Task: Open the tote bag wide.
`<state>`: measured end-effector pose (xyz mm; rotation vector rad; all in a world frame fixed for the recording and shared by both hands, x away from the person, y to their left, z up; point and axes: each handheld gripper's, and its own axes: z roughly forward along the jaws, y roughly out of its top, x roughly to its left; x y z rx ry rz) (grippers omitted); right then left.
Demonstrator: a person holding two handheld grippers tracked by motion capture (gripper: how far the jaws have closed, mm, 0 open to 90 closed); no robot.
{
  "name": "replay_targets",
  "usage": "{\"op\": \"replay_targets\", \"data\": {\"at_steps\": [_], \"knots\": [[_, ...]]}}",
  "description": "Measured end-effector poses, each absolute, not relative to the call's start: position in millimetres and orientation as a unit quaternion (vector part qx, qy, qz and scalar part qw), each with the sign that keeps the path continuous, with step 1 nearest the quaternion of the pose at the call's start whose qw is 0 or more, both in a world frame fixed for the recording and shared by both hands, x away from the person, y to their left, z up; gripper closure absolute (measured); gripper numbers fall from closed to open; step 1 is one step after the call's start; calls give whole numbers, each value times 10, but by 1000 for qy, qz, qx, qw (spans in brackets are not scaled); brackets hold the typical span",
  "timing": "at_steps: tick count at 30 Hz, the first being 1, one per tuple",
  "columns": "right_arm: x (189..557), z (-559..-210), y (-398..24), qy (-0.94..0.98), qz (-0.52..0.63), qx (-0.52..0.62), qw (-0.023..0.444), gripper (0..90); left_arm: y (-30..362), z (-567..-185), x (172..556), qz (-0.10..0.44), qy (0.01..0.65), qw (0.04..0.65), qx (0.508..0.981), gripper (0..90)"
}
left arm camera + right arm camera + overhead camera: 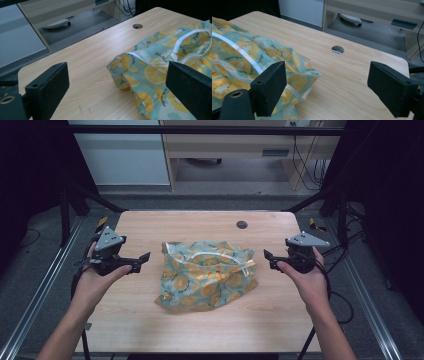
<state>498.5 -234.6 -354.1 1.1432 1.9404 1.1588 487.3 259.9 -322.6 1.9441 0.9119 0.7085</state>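
A crumpled plastic bag (pixel 207 275) printed with yellow lemon slices on pale teal lies in the middle of the wooden table (pixel 200 227), its white zip strip along the top. My left gripper (pixel 141 262) hovers left of the bag, held above the table, jaws open and empty. My right gripper (pixel 270 259) hovers right of it, also open and empty. In the left gripper view the bag (pixel 160 72) lies beyond the wide-apart jaws. In the right gripper view the bag (pixel 249 60) sits at the left, partly behind one jaw.
A round cable hole (pixel 242 224) is set in the table near its far edge. Black frame posts (pixel 67 205) stand at both sides. Beyond the table are a wooden desk (pixel 235 145) and cables on the floor.
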Motion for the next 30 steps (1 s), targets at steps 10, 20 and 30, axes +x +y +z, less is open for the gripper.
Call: {"op": "replay_targets", "data": {"at_steps": [10,20,30], "knots": [[5081,-3369,-2180,754,437,397,286,182,2376,-3031,4949,283,346,413,794,44],[5283,-3413,-2052,772,438,381,259,223,2066,-3057,5197,251,340,400,813,49],[5457,-3587,-1881,806,434,343,210,245,1760,-3218,5488,229,333,374,835,60]]}}
